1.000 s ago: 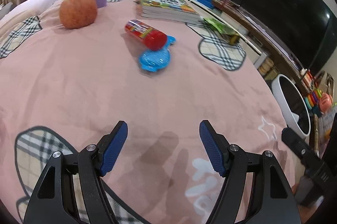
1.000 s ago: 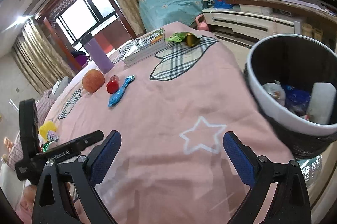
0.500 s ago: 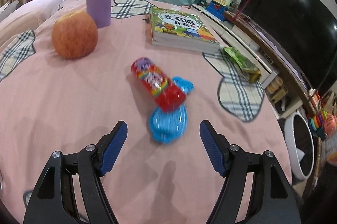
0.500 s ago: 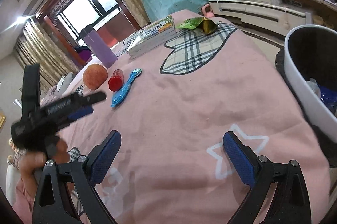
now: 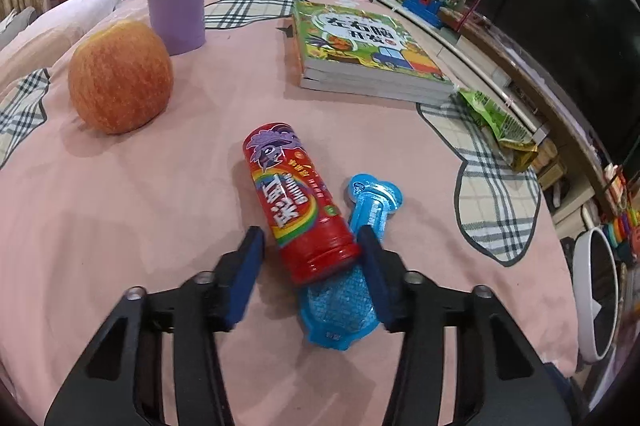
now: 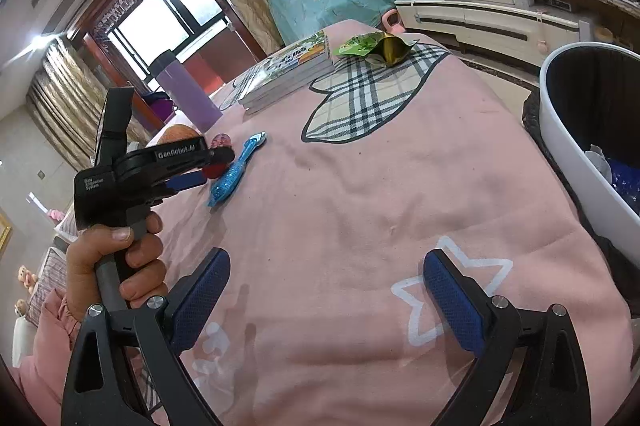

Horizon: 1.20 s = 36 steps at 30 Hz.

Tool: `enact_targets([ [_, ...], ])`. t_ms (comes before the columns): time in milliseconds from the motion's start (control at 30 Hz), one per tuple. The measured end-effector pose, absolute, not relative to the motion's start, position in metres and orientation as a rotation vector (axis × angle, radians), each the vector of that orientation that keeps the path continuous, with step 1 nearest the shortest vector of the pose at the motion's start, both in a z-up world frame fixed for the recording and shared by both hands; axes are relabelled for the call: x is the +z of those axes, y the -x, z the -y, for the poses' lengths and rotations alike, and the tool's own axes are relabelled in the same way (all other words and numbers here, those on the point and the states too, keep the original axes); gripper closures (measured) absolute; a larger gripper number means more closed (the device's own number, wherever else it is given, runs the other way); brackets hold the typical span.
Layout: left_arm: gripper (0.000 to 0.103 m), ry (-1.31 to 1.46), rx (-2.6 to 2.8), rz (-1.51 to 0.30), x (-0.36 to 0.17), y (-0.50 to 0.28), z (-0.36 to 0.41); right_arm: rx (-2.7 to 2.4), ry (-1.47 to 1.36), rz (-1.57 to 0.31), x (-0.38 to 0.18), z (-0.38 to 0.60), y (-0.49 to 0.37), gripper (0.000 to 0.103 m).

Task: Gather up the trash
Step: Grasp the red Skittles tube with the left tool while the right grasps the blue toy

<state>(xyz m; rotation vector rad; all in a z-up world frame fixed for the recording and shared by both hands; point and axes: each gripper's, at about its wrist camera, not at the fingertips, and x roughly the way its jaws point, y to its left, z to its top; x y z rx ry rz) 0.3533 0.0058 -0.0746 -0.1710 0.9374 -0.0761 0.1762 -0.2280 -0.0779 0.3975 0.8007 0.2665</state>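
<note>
Left gripper (image 5: 310, 246) astride red tube (image 5: 298, 202)

A red candy tube (image 5: 298, 204) lies on its side, overlapping a flat blue wrapper (image 5: 352, 286).

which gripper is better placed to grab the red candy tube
Left. The left gripper already straddles the red candy tube, its jaws just closing in. The right gripper hangs open over bare blanket near the trash bin, far from the tube.
</note>
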Motion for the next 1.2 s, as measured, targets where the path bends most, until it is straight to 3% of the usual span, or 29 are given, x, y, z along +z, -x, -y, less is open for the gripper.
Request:
enact_targets([
  [233,0.063,0.175,-0.071,-0.923,-0.077,-0.328,-0.03,0.272,-0.341,-0.816,-0.073,0.215,-0.185,0.009],
  [300,0.063,0.18,-0.081,-0.929,-0.078,-0.314,-0.037,0.283,-0.327,-0.818,-0.071,0.208,-0.191,0.02],
  [467,0.063,0.17,-0.126,-0.942,-0.08,-0.27,-0.051,0.325,-0.295,-0.857,-0.071,0.183,-0.212,0.035],
  [933,0.06,0.168,-0.149,-0.918,-0.084,-0.229,-0.065,0.369,-0.288,-0.926,-0.079,0.116,-0.285,0.036],
  [1033,0.05,0.165,-0.13,-0.91,-0.084,-0.227,-0.061,0.356,-0.241,-0.923,-0.081,0.104,-0.293,0.039],
  [1133,0.033,0.152,-0.115,-0.906,-0.083,-0.225,-0.056,0.342,-0.186,-0.913,-0.082,0.095,-0.296,0.051],
  [1200,0.031,0.138,-0.106,-0.904,-0.084,-0.224,-0.054,0.353,-0.188,-0.91,-0.082,0.096,-0.296,0.078],
])
